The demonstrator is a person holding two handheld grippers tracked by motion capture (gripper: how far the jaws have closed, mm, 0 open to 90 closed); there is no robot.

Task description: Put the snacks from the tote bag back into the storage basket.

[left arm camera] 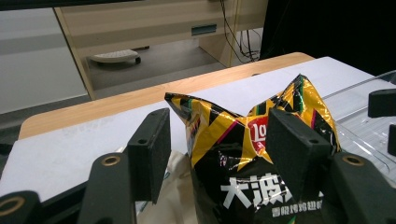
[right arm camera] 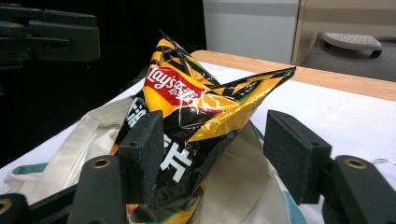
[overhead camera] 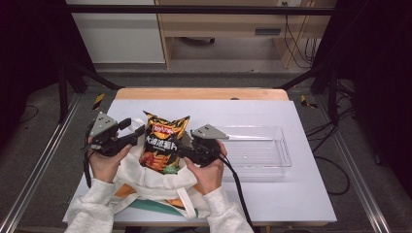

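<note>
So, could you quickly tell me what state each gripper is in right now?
Left gripper: open, jaws either side of the chip bag, not pressing.
Right gripper: open, holding nothing.

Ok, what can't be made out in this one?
- Chip bag: its bottom, sunk in the tote bag in the high view and cut off by the frame edge in both gripper views.
- Tote bag print: high view, covered by folds and forearms.
- Clear tray: left end behind the right gripper.
</note>
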